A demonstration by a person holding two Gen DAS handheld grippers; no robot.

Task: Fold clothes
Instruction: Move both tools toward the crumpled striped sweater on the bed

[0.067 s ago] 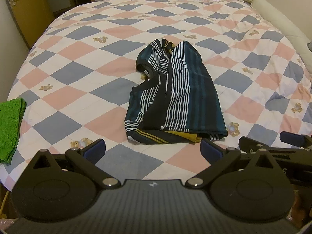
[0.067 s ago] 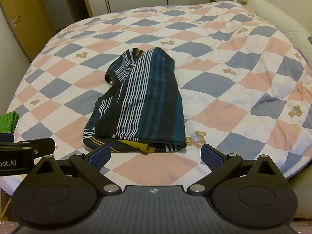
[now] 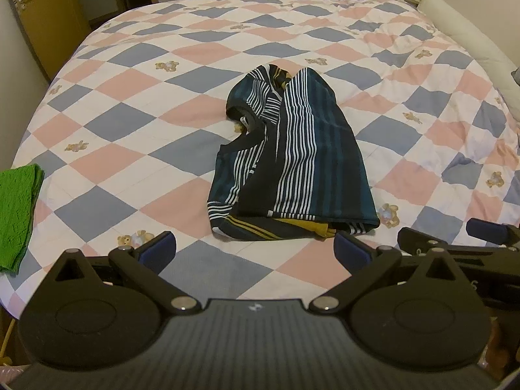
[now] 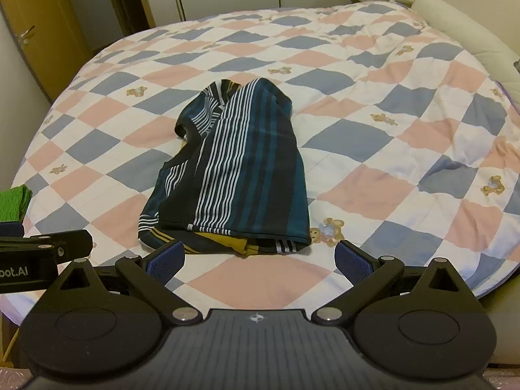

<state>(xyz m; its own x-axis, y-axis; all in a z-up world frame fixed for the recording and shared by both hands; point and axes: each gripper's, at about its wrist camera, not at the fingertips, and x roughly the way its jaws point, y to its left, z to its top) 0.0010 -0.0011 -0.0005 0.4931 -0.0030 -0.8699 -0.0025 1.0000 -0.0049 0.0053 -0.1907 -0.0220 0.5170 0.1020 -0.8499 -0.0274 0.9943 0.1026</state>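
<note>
Dark striped shirt (image 3: 292,169) on quilted bed (image 3: 130,104), just beyond both grippers' jaws; left gripper (image 3: 255,248) and right gripper (image 4: 260,256) jaws apart, empty

No visible change since earlier.

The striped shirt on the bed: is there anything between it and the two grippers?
Nothing visible stands in the way. The striped shirt lies on the checkered quilt, with only bare quilt between its near hem and the open left gripper and right gripper. The green cloth lies far off at the left edge.
</note>
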